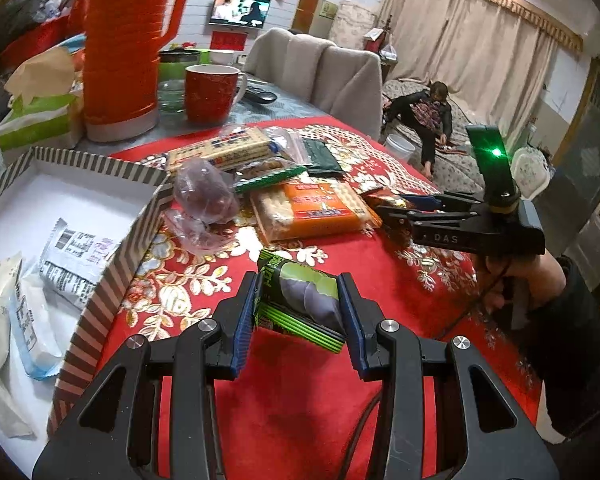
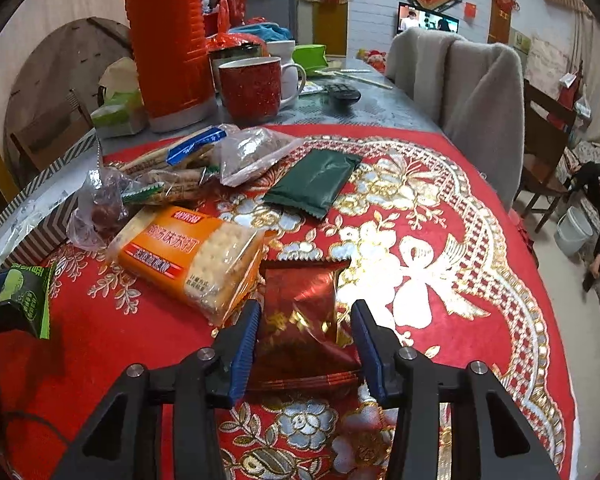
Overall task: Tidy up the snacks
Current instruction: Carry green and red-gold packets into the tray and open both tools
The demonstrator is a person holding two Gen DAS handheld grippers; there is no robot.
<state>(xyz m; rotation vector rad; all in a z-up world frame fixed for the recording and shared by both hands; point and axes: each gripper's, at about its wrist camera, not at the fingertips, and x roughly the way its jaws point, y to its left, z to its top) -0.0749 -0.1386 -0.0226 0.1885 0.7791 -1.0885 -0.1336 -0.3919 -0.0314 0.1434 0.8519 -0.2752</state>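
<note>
Gripping a green packet [image 1: 300,300] by its sides, the left gripper [image 1: 300,316] holds it clear of the red cloth [image 1: 300,408], low centre of its view, just right of the striped box [image 1: 100,292]. The packet tilts, its long axis running from lower right up to upper left. Pinched off-centre, it could swing or slip on the way to the box.

The right gripper [image 2: 304,344] straddles a red foil packet [image 2: 300,312] lying on the cloth, low centre; whether its pads press I cannot tell. The foil points away up the frame and, being slick, may squirt out or crumple; the cracker pack [image 2: 188,260] just left could get nudged.
</note>
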